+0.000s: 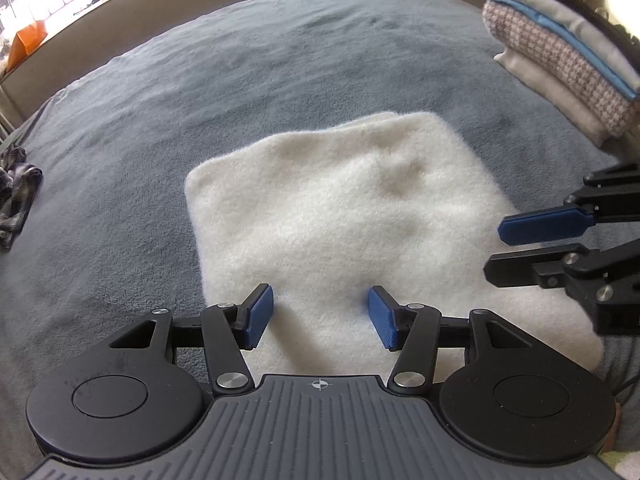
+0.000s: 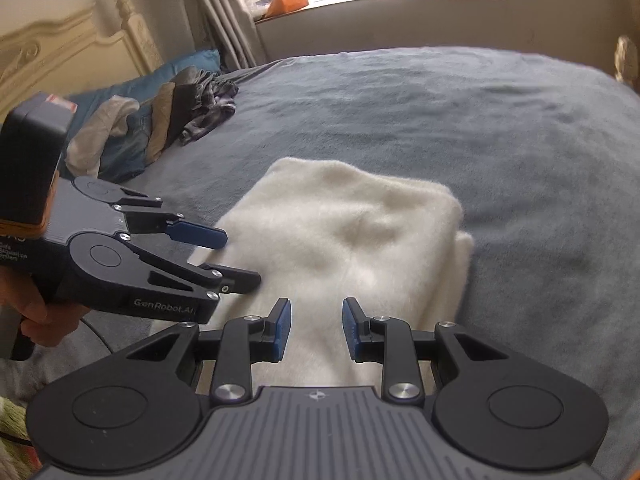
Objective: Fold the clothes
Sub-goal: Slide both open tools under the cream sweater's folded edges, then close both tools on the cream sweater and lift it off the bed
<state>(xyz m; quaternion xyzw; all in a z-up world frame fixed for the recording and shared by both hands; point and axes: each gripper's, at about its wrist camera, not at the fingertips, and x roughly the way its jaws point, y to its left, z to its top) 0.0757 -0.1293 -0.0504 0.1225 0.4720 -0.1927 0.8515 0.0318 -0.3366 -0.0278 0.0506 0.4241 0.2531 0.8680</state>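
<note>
Left wrist view: rides behind own left gripper, tilted steeply down, close over folded fluffy white garment on grey-blue plush bedspread; stack of folded clothes upper right, window ledge along top left.

Right wrist view: behind right gripper, shallower tilt, faces window at top; cream carved headboard upper left.

Shared: same garment and bedspread; each camera catches other gripper at frame edge. Rim distortion heavy, so far edges probably unreliable.

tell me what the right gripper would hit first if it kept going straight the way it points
Most likely the folded white fleece garment: the right gripper stands open, angled down over its near part, nothing between. How far above the cloth it is remains unclear.
</note>
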